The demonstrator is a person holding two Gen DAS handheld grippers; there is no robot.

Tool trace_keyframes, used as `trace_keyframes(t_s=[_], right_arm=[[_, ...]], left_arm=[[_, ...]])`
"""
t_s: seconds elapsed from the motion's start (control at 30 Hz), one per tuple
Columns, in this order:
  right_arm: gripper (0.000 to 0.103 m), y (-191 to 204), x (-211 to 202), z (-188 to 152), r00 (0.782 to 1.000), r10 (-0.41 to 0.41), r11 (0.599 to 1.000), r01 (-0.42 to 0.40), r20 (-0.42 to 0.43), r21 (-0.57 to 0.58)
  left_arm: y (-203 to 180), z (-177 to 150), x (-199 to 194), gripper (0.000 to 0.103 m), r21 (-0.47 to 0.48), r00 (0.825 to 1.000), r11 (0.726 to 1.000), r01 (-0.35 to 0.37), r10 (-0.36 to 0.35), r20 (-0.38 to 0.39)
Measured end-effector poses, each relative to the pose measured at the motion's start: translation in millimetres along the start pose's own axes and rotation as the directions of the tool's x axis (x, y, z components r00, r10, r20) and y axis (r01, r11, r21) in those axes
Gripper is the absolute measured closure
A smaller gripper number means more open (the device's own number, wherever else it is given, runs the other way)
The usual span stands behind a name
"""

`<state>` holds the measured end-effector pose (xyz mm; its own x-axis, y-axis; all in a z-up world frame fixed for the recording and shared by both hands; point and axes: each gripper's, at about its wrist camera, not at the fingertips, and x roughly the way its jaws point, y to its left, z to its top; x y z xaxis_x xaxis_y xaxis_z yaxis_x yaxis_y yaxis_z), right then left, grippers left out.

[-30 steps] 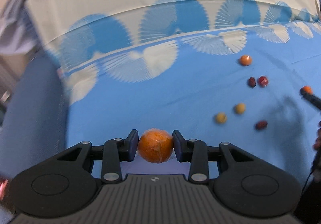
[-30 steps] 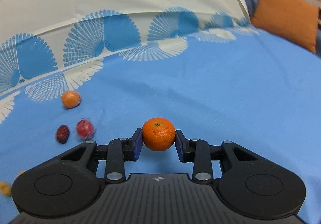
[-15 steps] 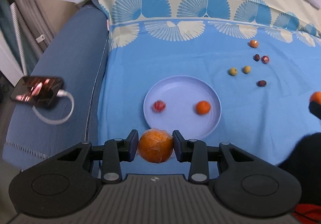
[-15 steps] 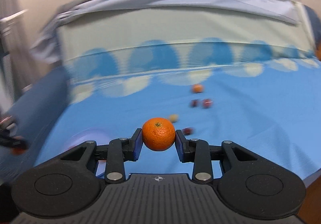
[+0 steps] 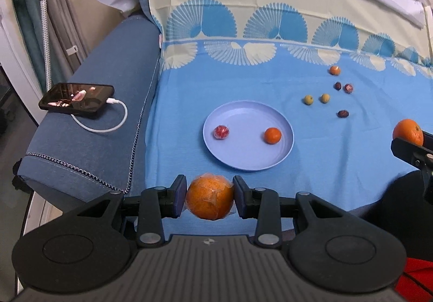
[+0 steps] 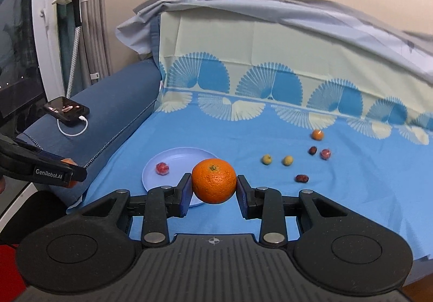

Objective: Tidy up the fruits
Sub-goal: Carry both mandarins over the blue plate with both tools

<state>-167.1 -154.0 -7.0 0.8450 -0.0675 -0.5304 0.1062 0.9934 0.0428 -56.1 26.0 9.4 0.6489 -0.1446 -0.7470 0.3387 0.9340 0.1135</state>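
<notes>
Item one: wrapped orange (image 5: 209, 199), held in the left gripper (image 5: 209, 200).
- Position: clamped between the two blue pads, one on each flank, carried in the air over the near edge of the blue cloth (image 5: 243, 80), just short of the plate (image 5: 281, 158).
- Fingers: clenched on the fruit at its widest part; both pads touch it.
- Handling, as I judge it: round, firm, fairly light. The clear film around it looks slick and creased, so it could slide in the pads. A squeeze across the middle suits it best; too hard would bruise the flesh.

Item two: bare orange (image 6: 214, 180), held in the right gripper (image 6: 214, 182).
- Position: pinched between the pads with its stem end up, held above the cloth; in the right wrist view it hangs in front of the plate's near rim.
- Fingers: closed on the fruit at its equator, pads pressed to both sides.
- Handling, as I judge it: dimpled peel gives better purchase than film; it will roll freely once set down, so the plate's raised rim matters.

Item three: plate, lilac, flat on the cloth.
- Contents: one small orange (image 5: 272, 135) and one red wrapped fruit (image 5: 221, 132), well apart.

Item four: loose fruit on the cloth beyond the plate.
- Two yellow-green fruits (image 5: 308, 99), dark red ones, another small orange; none touched.

Item five: phone (image 5: 76, 98) on the sofa arm, cable attached.
</notes>
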Motion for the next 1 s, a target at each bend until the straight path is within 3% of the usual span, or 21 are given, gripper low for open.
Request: trace_keyframes(t_s=[0.23,0.47,1.0], right_arm=[[0.067,0.0,-16.5,4.3,0.999,-0.039,0.999,0.039,0.031,-0.003],[0.067,6.9,-20.3,5.3,0.997,-0.066,0.998,0.067,0.037,-0.014],[0.067,8.7,-8.7,7.1,0.998,-0.063,0.997,0.063,0.001,-0.033]], left_arm=[[1.2,1.4,-11.0,0.062,-0.002,0.998,1.000,0.017,-0.016,0.059],[6.9,0.3,-11.3,0.062,-0.021,0.997,0.999,0.038,-0.036,0.071],[12.2,-4.0,1.1,0.062,-0.030,0.998,0.998,0.048,-0.047,0.040]])
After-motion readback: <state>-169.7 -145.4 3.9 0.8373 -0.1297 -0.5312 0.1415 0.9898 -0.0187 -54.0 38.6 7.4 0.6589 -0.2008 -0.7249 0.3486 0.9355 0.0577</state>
